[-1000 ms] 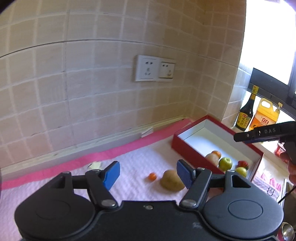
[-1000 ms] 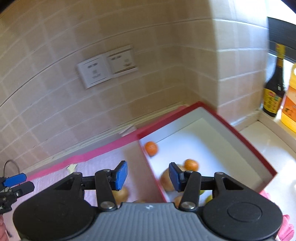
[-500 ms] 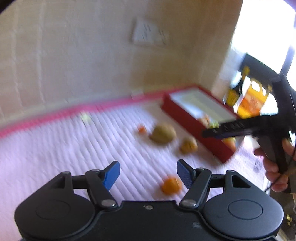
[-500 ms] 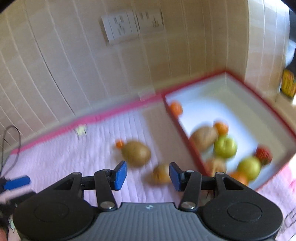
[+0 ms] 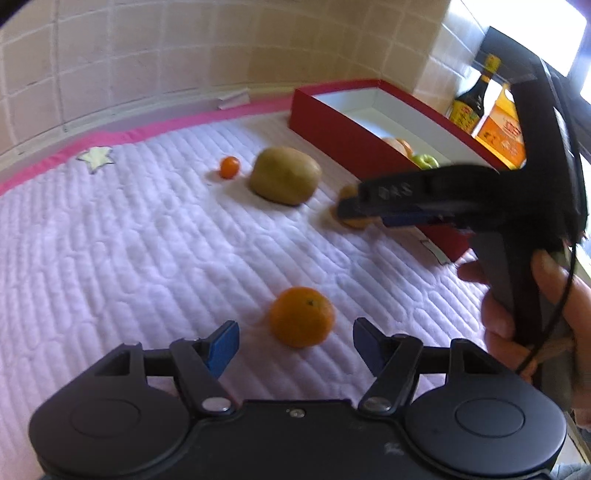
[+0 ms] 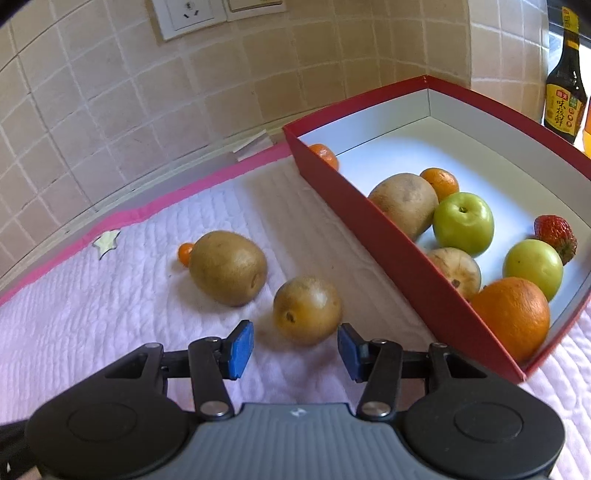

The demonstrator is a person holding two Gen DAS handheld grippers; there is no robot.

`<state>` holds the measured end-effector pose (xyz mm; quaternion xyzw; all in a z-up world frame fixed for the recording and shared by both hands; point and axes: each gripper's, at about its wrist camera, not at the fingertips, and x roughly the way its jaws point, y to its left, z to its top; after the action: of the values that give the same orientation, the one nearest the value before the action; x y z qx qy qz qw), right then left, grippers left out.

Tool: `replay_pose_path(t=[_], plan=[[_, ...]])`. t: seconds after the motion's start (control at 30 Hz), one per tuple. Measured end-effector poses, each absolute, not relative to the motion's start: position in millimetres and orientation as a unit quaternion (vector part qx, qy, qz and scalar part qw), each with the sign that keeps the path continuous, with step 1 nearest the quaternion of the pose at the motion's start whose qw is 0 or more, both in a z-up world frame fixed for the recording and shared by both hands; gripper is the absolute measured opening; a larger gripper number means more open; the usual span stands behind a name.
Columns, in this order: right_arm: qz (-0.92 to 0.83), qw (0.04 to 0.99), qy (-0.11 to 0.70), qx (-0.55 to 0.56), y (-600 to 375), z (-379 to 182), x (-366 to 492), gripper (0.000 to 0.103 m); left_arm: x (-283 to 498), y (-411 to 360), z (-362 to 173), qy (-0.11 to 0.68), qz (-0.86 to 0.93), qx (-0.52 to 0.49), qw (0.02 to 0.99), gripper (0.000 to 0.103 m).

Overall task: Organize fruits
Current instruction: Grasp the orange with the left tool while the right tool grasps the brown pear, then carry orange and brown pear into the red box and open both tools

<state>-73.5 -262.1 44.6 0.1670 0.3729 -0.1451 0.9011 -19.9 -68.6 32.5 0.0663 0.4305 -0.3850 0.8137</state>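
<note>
Left tongs: the left gripper [image 5: 293,339] hangs low over the mat with its blue pads spread wide, gripping nothing.
In front of it: an orange [image 5: 301,316] sits on the mat just ahead of the gap between the pads, touching neither one.
Right tongs: the right gripper [image 6: 294,349] is likewise spread wide and has nothing in its grasp; the person's hand [image 5: 532,306] wraps its handle.
In front of it: a small brown fruit [image 6: 307,309] lies on the mat right at the fingertips, between them but not pinched.
Further out: a larger brown fruit [image 6: 228,267] rests nearby, with a tiny orange one [image 6: 185,253] just behind it.
Mat: a quilted pale mat [image 6: 92,314] with a pink border and a star patch [image 6: 107,239].
Box: the red box [image 6: 376,229] stands at the right of the mat, near the small brown fruit, and holds a big orange [image 6: 511,315], two green apples [image 6: 463,222], a strawberry [image 6: 556,232], brown fruits and small oranges.
Beyond: a tiled wall [image 6: 110,110] with sockets [image 6: 188,14], and a dark sauce bottle [image 6: 565,88] on the sill.
</note>
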Motion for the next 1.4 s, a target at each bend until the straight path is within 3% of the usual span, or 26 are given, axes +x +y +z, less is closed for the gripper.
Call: replay_pose_path(t=[0.33, 0.4, 0.43, 0.5, 0.73, 0.97, 1.23, 1.4], plan=[[-0.138, 0.908, 0.359, 0.165, -269, 35, -62, 0.05, -16, -86, 25, 0.431, -0.374, 0.079, 0.817, 0.081], [-0.139, 0.906, 0.364, 0.168, -270, 33, -59, 0.047, -20, -91, 25, 0.427, -0.369, 0.103, 0.819, 0.073], [-0.139, 0.905, 0.364, 0.169, -271, 32, -59, 0.046, -22, -94, 26, 0.42, -0.361, 0.122, 0.823, 0.057], [-0.136, 0.906, 0.363, 0.169, -272, 32, -60, 0.045, -25, -96, 27, 0.411, -0.351, 0.148, 0.828, 0.048], [-0.112, 0.912, 0.349, 0.184, -274, 57, -76, 0.045, -22, -84, 59, 0.374, -0.362, 0.117, 0.846, 0.047], [-0.118, 0.949, 0.252, 0.145, -289, 132, -99, 0.045, -12, -97, 126, 0.269, -0.398, 0.104, 0.871, 0.047], [-0.198, 0.959, 0.153, 0.134, -361, 206, -122, 0.045, 29, -172, 182, 0.195, -0.456, 0.098, 0.863, 0.047], [-0.253, 0.942, 0.155, 0.155, -419, 203, -123, 0.045, 73, -236, 178, 0.221, -0.494, 0.069, 0.838, 0.047]])
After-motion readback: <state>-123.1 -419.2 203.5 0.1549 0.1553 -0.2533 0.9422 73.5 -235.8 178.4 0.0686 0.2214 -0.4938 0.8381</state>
